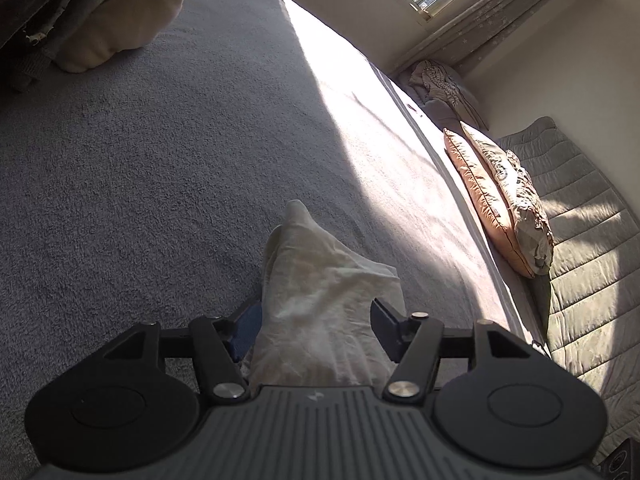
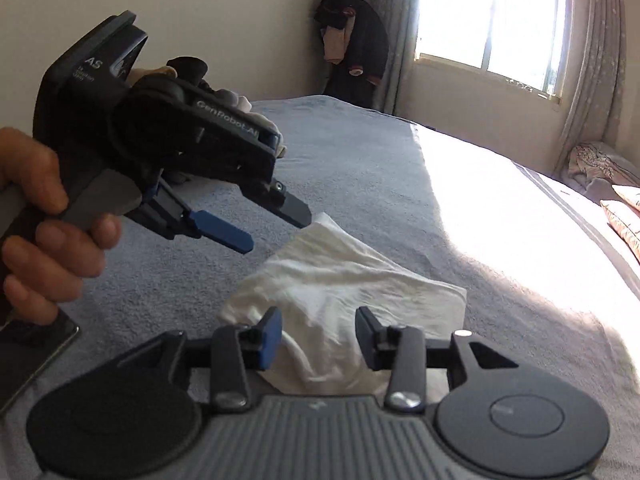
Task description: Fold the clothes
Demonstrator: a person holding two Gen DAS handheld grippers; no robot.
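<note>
A white cloth (image 1: 320, 288) lies in a loosely folded, crumpled heap on the grey fleece bed cover (image 1: 140, 180). In the left wrist view it shows between the wide-apart fingers of my left gripper (image 1: 316, 328). The right wrist view shows the same cloth (image 2: 344, 280) with my left gripper (image 2: 276, 228) hovering just over its far corner, jaws spread with nothing between them, held by a bare hand (image 2: 40, 208). My right gripper (image 2: 318, 336) stands open over the cloth's near edge, and its pads do not press on the fabric.
A cream pillow (image 1: 120, 20) and stacked dark fabrics lie at the bed's far left. Two cushions (image 1: 492, 200) lean by the bed's right edge beside a quilted mat (image 1: 580, 220). Dark clothes (image 2: 356, 40) hang near the window (image 2: 492, 28). A dark flat object (image 2: 32, 352) lies at left.
</note>
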